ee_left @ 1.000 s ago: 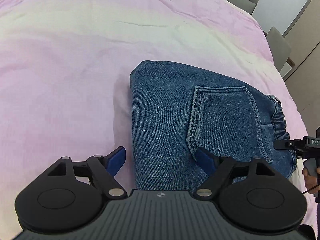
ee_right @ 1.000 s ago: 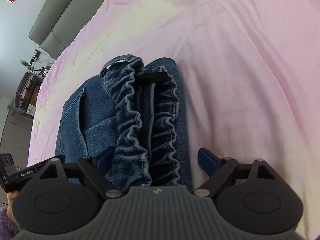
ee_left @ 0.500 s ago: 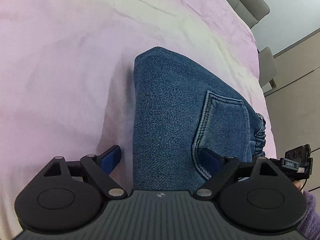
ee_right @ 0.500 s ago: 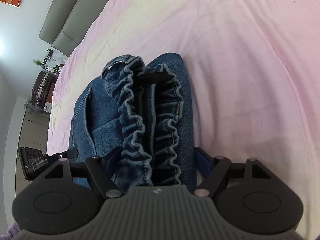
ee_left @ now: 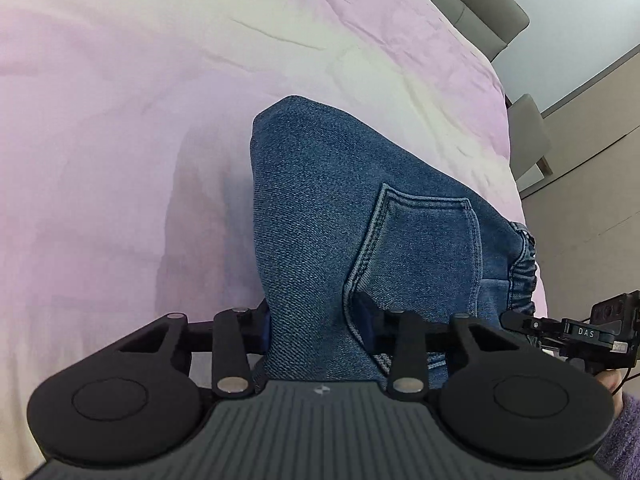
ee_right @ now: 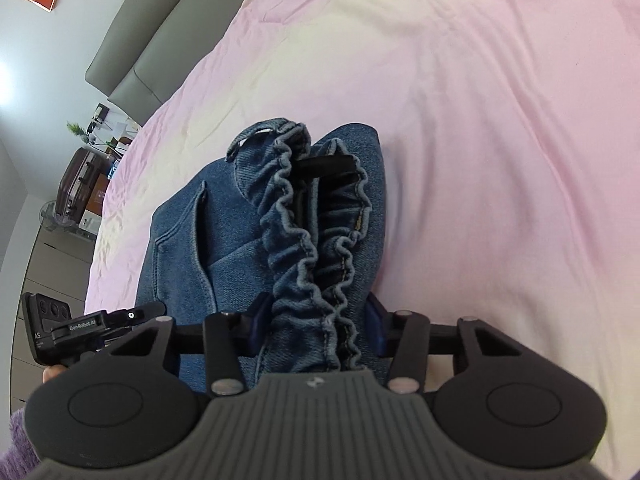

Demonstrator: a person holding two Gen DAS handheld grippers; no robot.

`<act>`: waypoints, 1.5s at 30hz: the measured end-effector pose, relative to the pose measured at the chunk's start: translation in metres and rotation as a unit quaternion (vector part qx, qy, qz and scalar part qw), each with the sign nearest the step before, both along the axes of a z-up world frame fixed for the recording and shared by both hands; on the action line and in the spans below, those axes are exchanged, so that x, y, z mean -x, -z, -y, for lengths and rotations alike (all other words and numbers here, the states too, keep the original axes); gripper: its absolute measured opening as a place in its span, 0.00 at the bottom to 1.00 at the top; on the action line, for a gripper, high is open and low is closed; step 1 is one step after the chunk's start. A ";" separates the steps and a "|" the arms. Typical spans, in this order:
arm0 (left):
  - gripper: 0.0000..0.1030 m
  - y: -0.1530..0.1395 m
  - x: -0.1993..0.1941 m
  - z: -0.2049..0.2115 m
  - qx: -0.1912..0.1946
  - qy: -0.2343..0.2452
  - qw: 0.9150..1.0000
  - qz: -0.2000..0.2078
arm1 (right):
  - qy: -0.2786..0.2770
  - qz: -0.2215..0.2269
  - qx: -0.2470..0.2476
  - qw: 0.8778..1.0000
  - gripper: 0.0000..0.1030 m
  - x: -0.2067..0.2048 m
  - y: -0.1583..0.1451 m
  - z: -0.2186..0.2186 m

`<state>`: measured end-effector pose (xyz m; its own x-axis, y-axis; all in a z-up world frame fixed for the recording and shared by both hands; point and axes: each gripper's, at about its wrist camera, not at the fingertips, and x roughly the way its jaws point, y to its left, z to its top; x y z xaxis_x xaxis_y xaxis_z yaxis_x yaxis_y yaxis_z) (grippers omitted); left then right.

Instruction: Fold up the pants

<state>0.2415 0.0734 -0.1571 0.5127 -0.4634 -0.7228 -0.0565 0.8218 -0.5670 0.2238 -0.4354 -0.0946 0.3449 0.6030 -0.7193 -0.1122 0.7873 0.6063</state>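
Note:
Folded blue jeans (ee_left: 328,200) lie on a pink bed sheet (ee_left: 120,160), back pocket (ee_left: 424,240) facing up. My left gripper (ee_left: 316,320) is closing, and its blue pads press the near folded edge of the jeans from both sides. In the right wrist view the gathered elastic waistband (ee_right: 292,220) runs away from me. My right gripper (ee_right: 316,320) is also closing, with the waistband end bunched and pinched between its pads. The denim tents up from both grips. The fingertips are mostly hidden by cloth.
A grey headboard (ee_left: 480,0) runs along the far edge of the bed (ee_right: 480,120). A chair (ee_left: 528,136) stands beyond the bed's right side. A suitcase (ee_right: 76,184) and drawers stand at the far left. A purple sleeve (ee_left: 624,432) holds the other gripper.
Both grippers have gone from wide open around the jeans to pinched on them. Both have risen a little, and the denim bunches up between the fingers.

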 end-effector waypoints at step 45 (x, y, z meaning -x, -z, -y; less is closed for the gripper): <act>0.38 -0.117 0.120 -0.249 -0.126 -0.113 0.982 0.088 | -0.083 0.051 -0.072 0.993 0.41 0.068 -0.072 -0.330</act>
<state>0.1215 0.3222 -0.0405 0.7094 -0.1414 -0.6905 -0.1727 0.9150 -0.3647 0.1558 -0.1049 -0.0229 0.2985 0.7522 -0.5874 -0.3007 0.6582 0.6902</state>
